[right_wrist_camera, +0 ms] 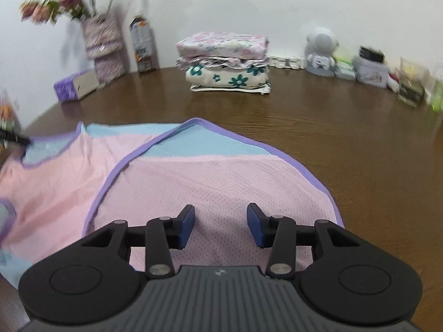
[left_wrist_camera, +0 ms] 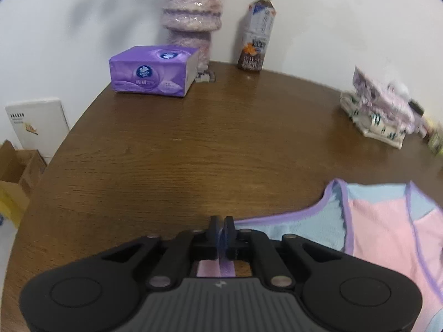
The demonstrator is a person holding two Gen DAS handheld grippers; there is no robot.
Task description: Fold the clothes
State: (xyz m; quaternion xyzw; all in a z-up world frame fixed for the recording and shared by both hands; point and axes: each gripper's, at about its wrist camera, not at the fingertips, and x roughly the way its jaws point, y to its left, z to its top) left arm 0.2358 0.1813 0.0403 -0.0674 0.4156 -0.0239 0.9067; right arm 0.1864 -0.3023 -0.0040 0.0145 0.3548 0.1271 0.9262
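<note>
Garment (right_wrist_camera: 210, 174) in pink and pale blue mesh, bound all round in purple trim, lay spread over the near part of the brown wooden table (left_wrist_camera: 193, 144), and we saw it from both wrists. In the right wrist view one panel was folded over the other, its purple edge curving from the far side down toward our right gripper (right_wrist_camera: 220, 225). That gripper hovered just over the pink panel with its blue-padded fingers (right_wrist_camera: 186, 225) standing apart and nothing between them; whether the pads touched the cloth we could not tell.

Our left gripper (left_wrist_camera: 221, 235) was clenched on the garment's purple trim, a strip of which ran back between the closed fingers, and the cloth trailed off to the right from there. The picture was a little blurred, so we think only the edge was pinched.

Open table stretched ahead of the left gripper, bare wood up to the purple tissue box (left_wrist_camera: 155, 70) near the far left corner. Beside it stood a vase wrapped in lilac (left_wrist_camera: 192, 19) and a drink carton (left_wrist_camera: 256, 34), both against the white wall. A stack of folded clothes (right_wrist_camera: 225, 62) sat at the far edge, well apart from the garment, with bare wood between. Small ornaments and boxes (right_wrist_camera: 371, 66) lined the far right edge. Beyond the table's left rim stood a cardboard box (left_wrist_camera: 16, 168).
</note>
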